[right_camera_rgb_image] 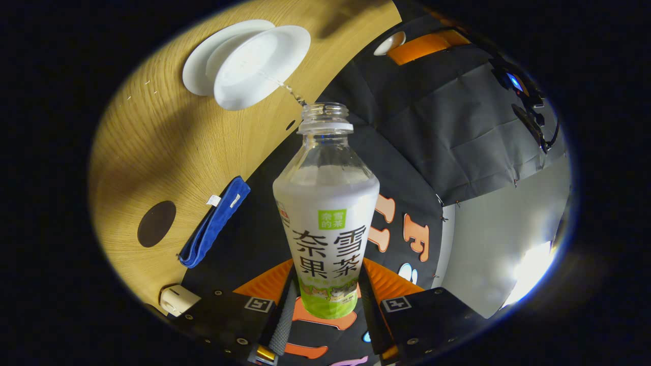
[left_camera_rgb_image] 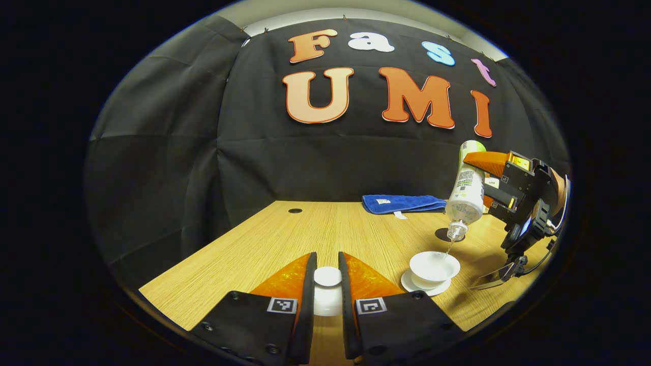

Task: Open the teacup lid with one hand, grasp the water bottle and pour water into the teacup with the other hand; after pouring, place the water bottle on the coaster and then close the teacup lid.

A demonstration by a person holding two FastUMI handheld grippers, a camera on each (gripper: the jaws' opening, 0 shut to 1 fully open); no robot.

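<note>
Left gripper view looks along the left claw (left_camera_rgb_image: 327, 284), which is held low over the near part of the tabletop (left_camera_rgb_image: 264, 244). Both its fingers press on the white teacup lid (left_camera_rgb_image: 327, 277), so the lid is grasped between them, away from the cup. To the right in this view, the right claw (left_camera_rgb_image: 483, 178) is raised and turned downward, and it holds the water bottle (left_camera_rgb_image: 466, 190) upside down at a slant. The bottle mouth is just above the open teacup (left_camera_rgb_image: 434, 267), and a thin stream of water falls into it. The teacup stands on a white saucer (left_camera_rgb_image: 412, 284).

Right gripper view shows the right claw (right_camera_rgb_image: 328, 300) clenched on the lower body of the water bottle (right_camera_rgb_image: 328, 203), with the label facing the camera. The neck has no cap, and the stream goes from it to the teacup (right_camera_rgb_image: 262, 66).

Behind the teacup lies the dark round coaster (left_camera_rgb_image: 441, 234), partly hidden by the bottle neck. A folded blue cloth (left_camera_rgb_image: 402, 203) lies at the far edge of the tabletop, near the coaster but not touching it. A small dark hole (left_camera_rgb_image: 295, 210) is in the far left part of the wood.

The left and middle of the tabletop are free, and the black cloth wall (left_camera_rgb_image: 178, 152) closes the far side.
</note>
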